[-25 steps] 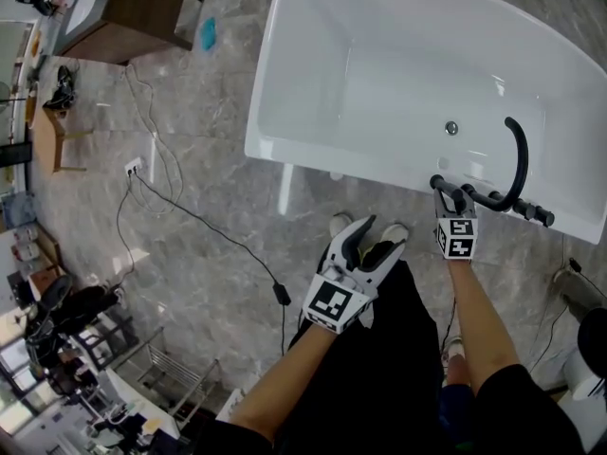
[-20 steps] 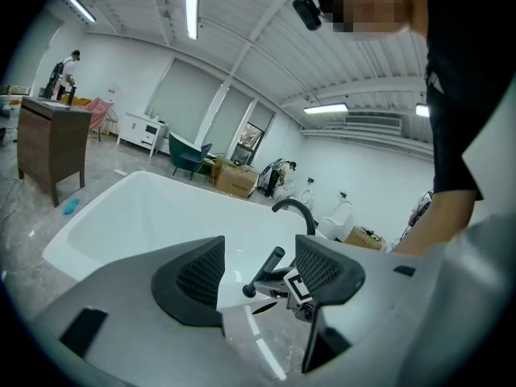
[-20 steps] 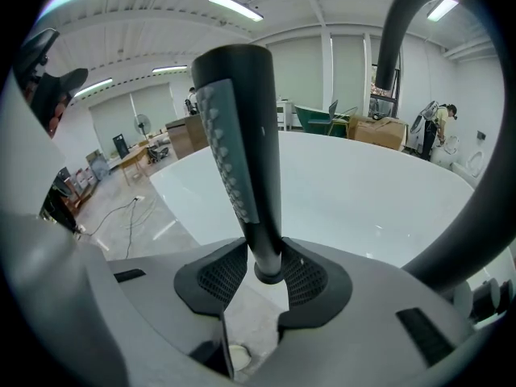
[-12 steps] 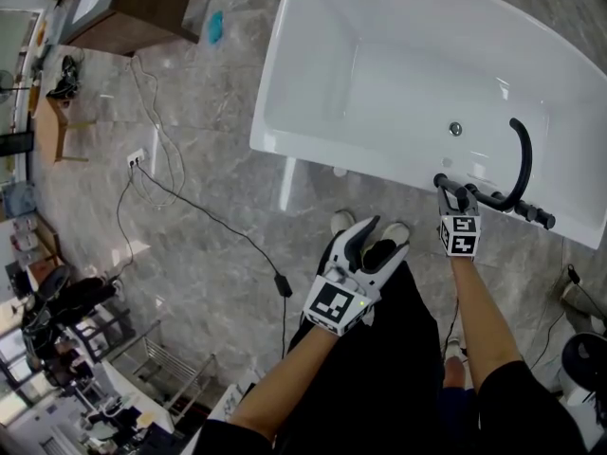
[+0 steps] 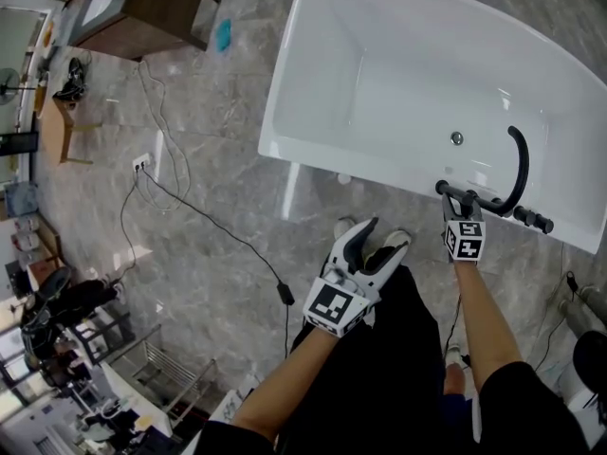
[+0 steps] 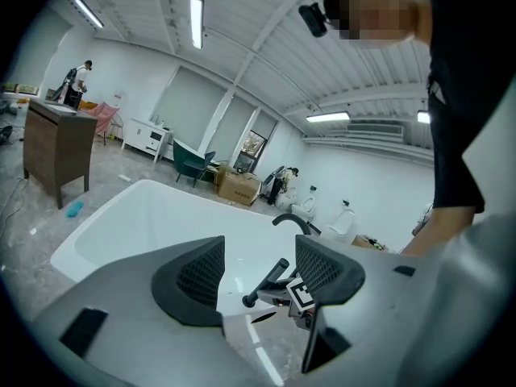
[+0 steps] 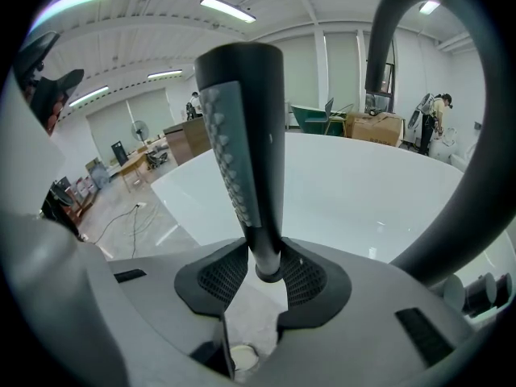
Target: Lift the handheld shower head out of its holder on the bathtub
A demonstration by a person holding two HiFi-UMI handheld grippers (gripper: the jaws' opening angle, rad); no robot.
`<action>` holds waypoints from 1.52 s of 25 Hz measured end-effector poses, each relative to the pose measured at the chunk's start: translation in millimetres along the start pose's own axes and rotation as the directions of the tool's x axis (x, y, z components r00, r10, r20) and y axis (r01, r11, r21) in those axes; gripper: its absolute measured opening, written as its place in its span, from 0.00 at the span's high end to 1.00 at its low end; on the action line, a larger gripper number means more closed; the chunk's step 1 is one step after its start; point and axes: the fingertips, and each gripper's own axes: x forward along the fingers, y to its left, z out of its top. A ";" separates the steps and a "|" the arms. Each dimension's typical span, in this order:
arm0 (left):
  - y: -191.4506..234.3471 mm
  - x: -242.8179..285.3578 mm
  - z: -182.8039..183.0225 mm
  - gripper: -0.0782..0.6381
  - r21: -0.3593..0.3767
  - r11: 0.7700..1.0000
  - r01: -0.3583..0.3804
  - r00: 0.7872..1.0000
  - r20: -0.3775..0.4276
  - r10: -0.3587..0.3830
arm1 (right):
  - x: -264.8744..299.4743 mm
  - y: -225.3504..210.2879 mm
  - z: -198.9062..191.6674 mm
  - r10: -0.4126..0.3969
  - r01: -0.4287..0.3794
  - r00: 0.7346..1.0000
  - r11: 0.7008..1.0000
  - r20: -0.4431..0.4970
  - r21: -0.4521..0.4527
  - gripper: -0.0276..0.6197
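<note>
My right gripper has both pads clamped on the black shower head, low on its handle, one pad on each side. The handle runs straight up the middle of the right gripper view, with its dimpled face turned left. From the head view it lies along the near rim of the bathtub, towards the right end, just beside the curved spout.

To lift it well, I judge that I should keep this squeeze firm and draw the handle out along its own line, not pry it sideways; a slow, even rise would let me feel any catch before it jerks. The holder is hidden under the handle and my own fingers, so I cannot tell how deep the handle sits or which way it comes free. I see no hose either, and I would allow for one dragging behind.

The spout is the nearest thing in the way. It arches up close beside the handle, so the shower head should come up and towards me, not swing across into it. The black knobs sit further along the same rim and look safely off to the side.

My left gripper hangs over my legs, well apart from the tub; its jaws stand apart with nothing between them. A cable trails over the floor to a socket, and a wooden cabinet stands far off; neither hinders the lift.
</note>
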 end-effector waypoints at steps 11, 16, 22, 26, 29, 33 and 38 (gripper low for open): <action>-2.8 -6.1 16.3 0.54 0.010 1.000 0.020 1.000 0.023 -0.021 | -26.0 0.8 23.1 -0.010 0.011 0.999 1.000 0.047 -0.018 0.78; -9.2 -7.8 25.7 0.54 0.024 0.999 0.045 0.999 0.026 -0.046 | -44.3 0.3 35.5 -0.026 0.028 0.998 0.999 0.061 -0.027 0.78; -14.7 -11.7 37.9 0.54 0.037 0.997 0.069 0.997 0.011 -0.070 | -72.1 3.1 56.1 -0.046 0.047 0.995 0.999 0.088 -0.017 0.78; -17.8 -14.3 44.1 0.54 0.043 0.995 0.095 0.995 0.016 -0.095 | -90.9 9.2 73.0 -0.051 0.053 0.992 0.998 0.116 -0.016 0.79; -16.5 -14.6 46.2 0.54 0.060 0.992 0.113 0.994 0.009 -0.113 | -101.2 15.2 85.0 -0.051 0.053 0.990 0.998 0.133 -0.015 0.79; -16.8 -13.9 54.8 0.54 0.071 0.990 0.124 0.992 0.005 -0.124 | -114.4 18.8 96.5 -0.056 0.059 0.988 0.998 0.147 -0.016 0.79; -18.6 -18.3 72.6 0.54 0.094 0.987 0.130 0.990 0.034 -0.134 | -135.7 21.5 104.3 -0.071 0.073 0.984 0.997 0.166 -0.011 0.79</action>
